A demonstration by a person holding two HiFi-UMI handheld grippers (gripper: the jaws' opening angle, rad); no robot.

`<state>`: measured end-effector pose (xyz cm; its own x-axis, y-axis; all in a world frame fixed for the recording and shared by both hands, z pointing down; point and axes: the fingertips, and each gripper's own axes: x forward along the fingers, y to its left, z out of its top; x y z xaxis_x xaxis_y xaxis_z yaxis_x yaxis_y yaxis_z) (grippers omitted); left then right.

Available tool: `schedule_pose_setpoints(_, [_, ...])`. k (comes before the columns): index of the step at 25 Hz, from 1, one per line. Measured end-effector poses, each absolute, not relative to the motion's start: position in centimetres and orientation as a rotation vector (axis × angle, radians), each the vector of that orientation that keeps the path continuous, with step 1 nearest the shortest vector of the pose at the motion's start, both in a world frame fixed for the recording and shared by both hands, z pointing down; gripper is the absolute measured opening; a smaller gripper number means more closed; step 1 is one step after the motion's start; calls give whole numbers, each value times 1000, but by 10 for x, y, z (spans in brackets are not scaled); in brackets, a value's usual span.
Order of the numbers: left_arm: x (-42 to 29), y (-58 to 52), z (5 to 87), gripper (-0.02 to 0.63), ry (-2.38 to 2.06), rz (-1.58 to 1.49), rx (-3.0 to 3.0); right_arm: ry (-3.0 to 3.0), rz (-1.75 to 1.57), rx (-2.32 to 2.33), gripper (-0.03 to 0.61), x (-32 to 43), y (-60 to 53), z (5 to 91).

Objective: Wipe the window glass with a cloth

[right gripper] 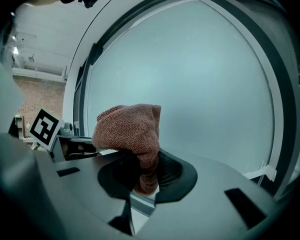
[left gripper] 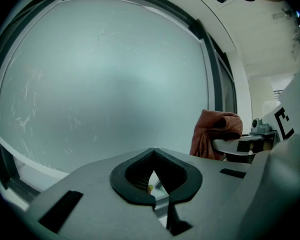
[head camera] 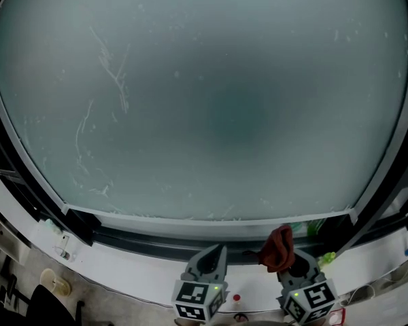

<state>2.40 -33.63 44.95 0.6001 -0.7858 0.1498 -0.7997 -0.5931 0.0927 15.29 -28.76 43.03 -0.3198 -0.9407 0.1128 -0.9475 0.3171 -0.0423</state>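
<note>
Right gripper (right gripper: 147, 174): we're pinching the rust cloth (right gripper: 130, 129) below the window glass (head camera: 211, 100).
Left gripper (left gripper: 153, 171): jaws together, nothing between, below that glass.

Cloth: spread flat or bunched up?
Bunched. The reddish-brown cloth is a crumpled wad clamped in the right gripper, its top flopping over.

The cloth (right gripper: 132, 131) is rough knit, window glass (head camera: 211, 100) dull and frosted, right claw (right gripper: 146, 181) seemingly smooth plastic.
</note>
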Motion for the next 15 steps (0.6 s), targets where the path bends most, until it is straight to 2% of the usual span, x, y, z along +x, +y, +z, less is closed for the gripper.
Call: schedule_pose_setpoints(15, [33, -335, 439, 5, -1302, 141, 2725, -2498, 183, 1782, 48, 151, -285, 430])
